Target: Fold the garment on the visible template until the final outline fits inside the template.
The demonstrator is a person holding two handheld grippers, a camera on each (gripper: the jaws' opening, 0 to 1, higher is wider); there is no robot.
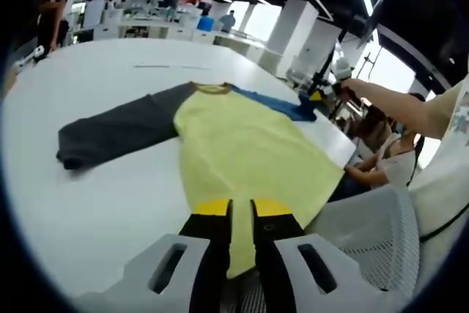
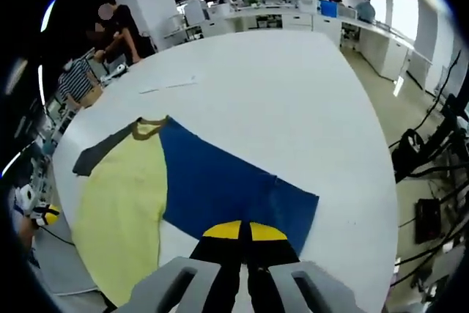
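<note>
A garment lies spread on the white table (image 1: 88, 203), with a yellow body (image 1: 242, 144), a dark grey sleeve (image 1: 117, 133) and a blue sleeve (image 1: 275, 104). My left gripper (image 1: 242, 214) sits at the yellow hem by the table's near edge, its jaws closed on the fabric. The right gripper view has the blue sleeve (image 2: 220, 181) stretched out toward me, beside the yellow body (image 2: 121, 210). My right gripper (image 2: 244, 231) is shut on the sleeve's cuff end. In the left gripper view that right gripper (image 1: 316, 100) shows at the sleeve's far tip, held by a person's arm.
A thin pale strip (image 2: 168, 84) lies on the table beyond the collar. A grey mesh chair (image 1: 374, 232) stands off the table edge by the hem. People sit or stand near the table's rim (image 2: 110, 31). Desks and shelves line the far wall.
</note>
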